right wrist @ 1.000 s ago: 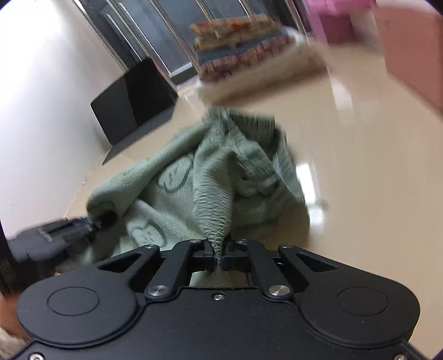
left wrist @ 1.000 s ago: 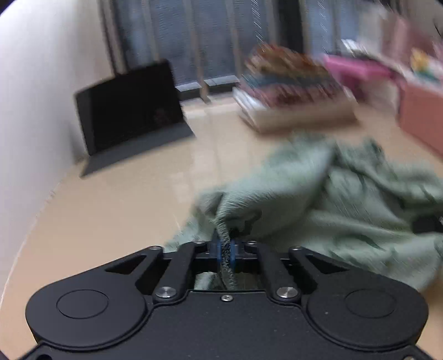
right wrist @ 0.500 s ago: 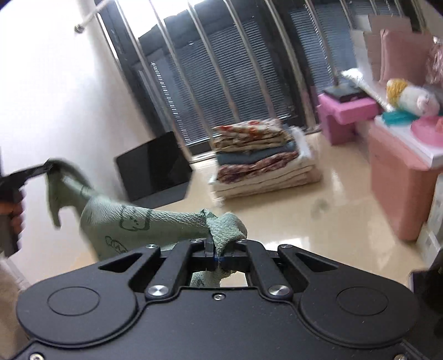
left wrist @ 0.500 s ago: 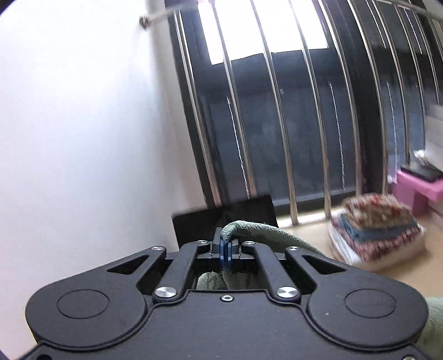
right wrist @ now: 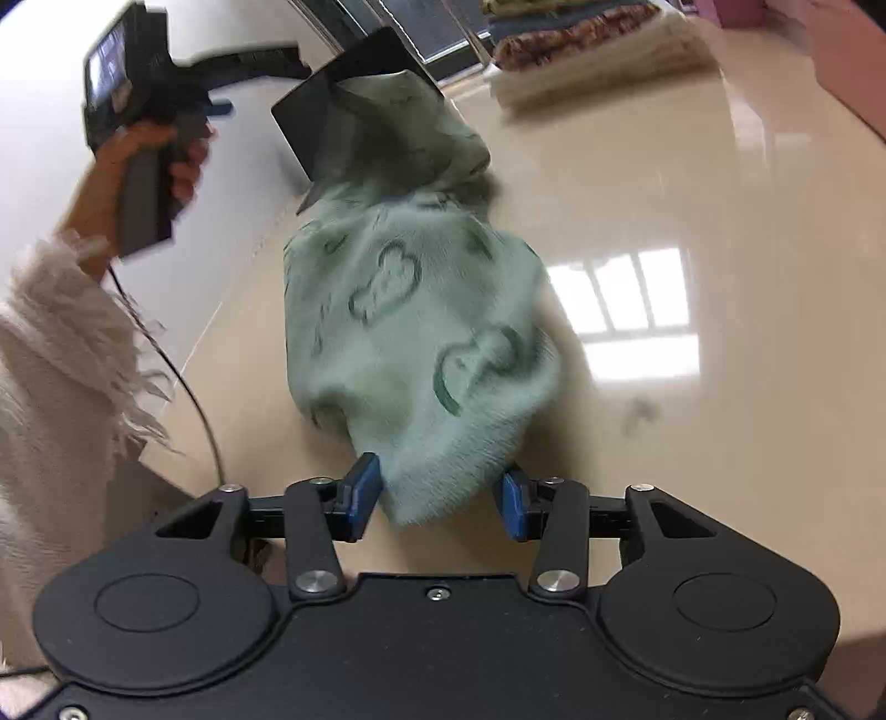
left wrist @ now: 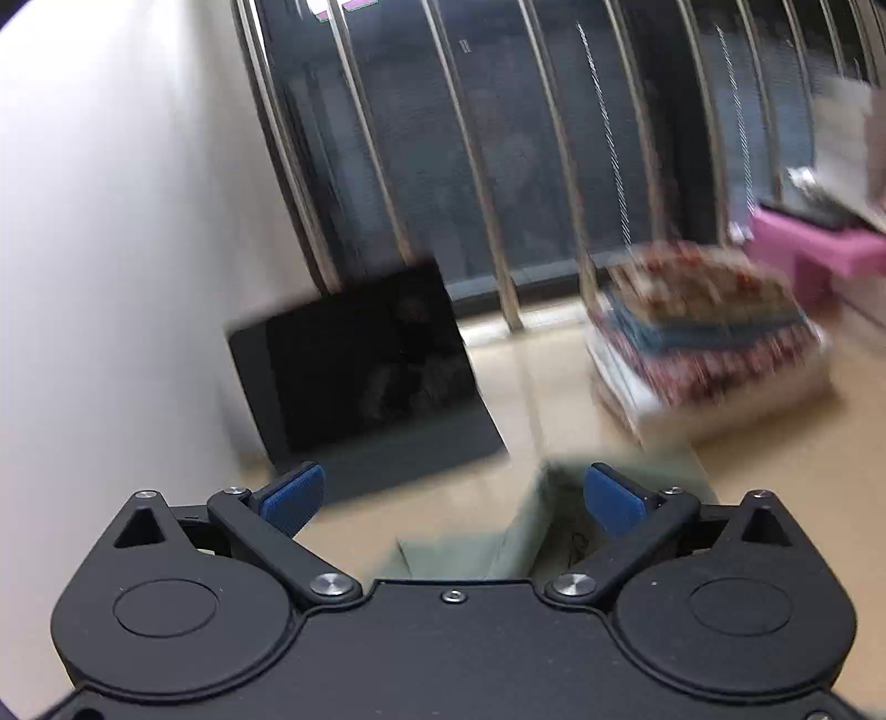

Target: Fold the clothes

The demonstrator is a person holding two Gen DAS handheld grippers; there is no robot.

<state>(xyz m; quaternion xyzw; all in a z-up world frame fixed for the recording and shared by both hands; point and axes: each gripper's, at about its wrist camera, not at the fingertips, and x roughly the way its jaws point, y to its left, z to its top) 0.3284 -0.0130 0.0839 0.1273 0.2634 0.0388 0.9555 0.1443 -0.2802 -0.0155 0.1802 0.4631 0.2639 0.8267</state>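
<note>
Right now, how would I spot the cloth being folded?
Look at the glossy beige table. Near its left side, in front of the black tablet, lies a rumpled heap: the green towel. It alone is soft and mint-coloured with darker outline drawings.

I see a glossy beige tabletop (right wrist: 692,183) — rumpled green fleece cloth (right wrist: 421,332) ahead of my tongs, folded stack (right wrist: 587,39) beyond.
</note>
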